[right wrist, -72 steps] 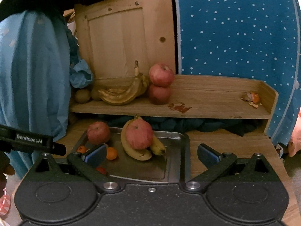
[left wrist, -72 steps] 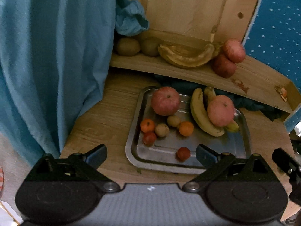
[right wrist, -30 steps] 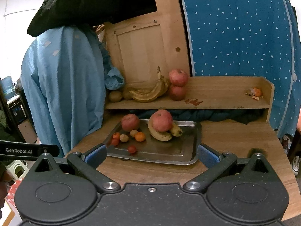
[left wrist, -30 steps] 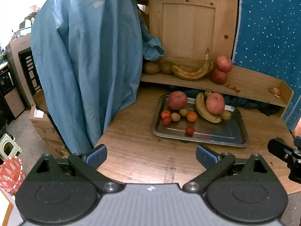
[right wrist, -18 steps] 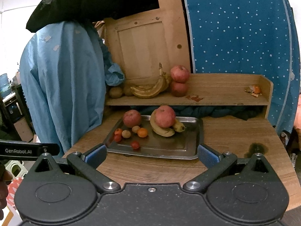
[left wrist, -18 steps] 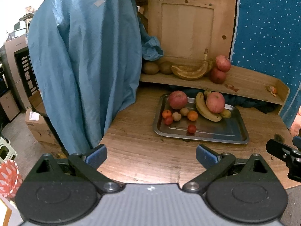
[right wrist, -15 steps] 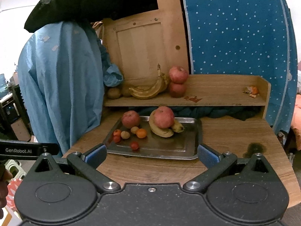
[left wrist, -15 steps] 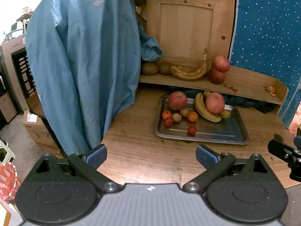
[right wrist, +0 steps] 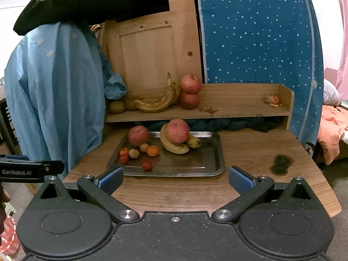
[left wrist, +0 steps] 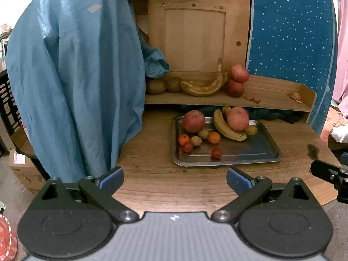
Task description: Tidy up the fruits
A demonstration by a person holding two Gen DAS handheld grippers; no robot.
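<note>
A steel tray [left wrist: 269,146] [right wrist: 214,152] lies on the wooden table and holds two red apples [left wrist: 193,121] [right wrist: 178,131], bananas [left wrist: 226,128], and several small orange, red and tan fruits [left wrist: 213,137] [right wrist: 152,150]. On the shelf [left wrist: 267,95] behind it sit two stacked apples [left wrist: 239,73], browned bananas [left wrist: 202,84] and two kiwis [left wrist: 155,87]. My left gripper [left wrist: 175,177] is open and empty, back over the table's near edge. My right gripper [right wrist: 175,176] is open too, also short of the tray.
A blue garment [left wrist: 76,76] hangs at the left and drapes onto the table. A wooden panel [left wrist: 195,41] and dotted blue cloth [left wrist: 291,32] stand behind the shelf. Orange peel [right wrist: 271,100] lies at the shelf's right end. A dark stain [right wrist: 280,163] marks the table.
Both grippers have pulled back from the tray, so the table and surroundings show more fully. The fruit has not moved. Both stay open.
</note>
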